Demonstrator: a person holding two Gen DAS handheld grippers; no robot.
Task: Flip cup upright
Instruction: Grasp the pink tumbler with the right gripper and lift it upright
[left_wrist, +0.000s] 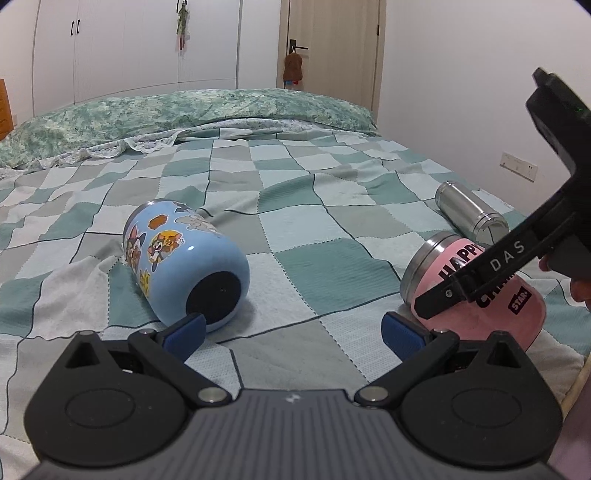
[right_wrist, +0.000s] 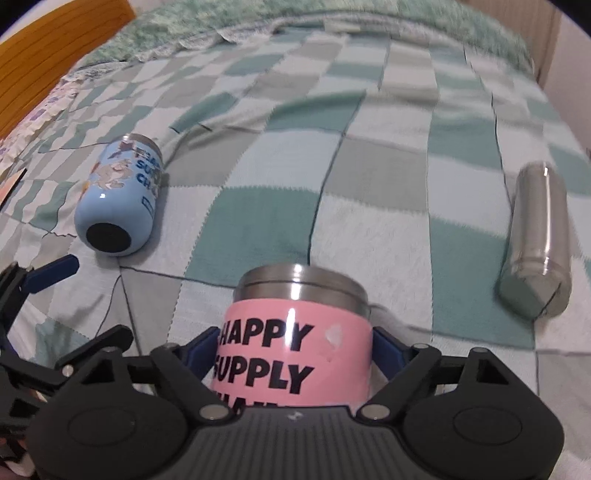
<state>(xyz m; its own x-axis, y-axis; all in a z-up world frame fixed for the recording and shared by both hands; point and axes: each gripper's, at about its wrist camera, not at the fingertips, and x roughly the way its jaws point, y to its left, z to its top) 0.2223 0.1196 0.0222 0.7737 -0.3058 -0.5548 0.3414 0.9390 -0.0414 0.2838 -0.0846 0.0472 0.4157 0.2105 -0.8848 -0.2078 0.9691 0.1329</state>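
A pink cup (right_wrist: 295, 354) with a steel rim and black "HAPPY SUPPLY" lettering lies on its side on the checked bedspread (left_wrist: 295, 206). My right gripper (right_wrist: 295, 350) is shut on it, one blue pad on each side. In the left wrist view the pink cup (left_wrist: 480, 295) lies at the right under the right gripper's black finger (left_wrist: 476, 280). My left gripper (left_wrist: 291, 332) is open and empty, its left pad just in front of the black base of a blue cartoon cup (left_wrist: 184, 258) that lies on its side.
A steel bottle (right_wrist: 535, 240) lies on its side at the right, also seen in the left wrist view (left_wrist: 471, 212). The blue cup (right_wrist: 118, 195) lies at the left. A green quilt (left_wrist: 184, 114) is bunched at the bed's far end, with a wardrobe and door behind.
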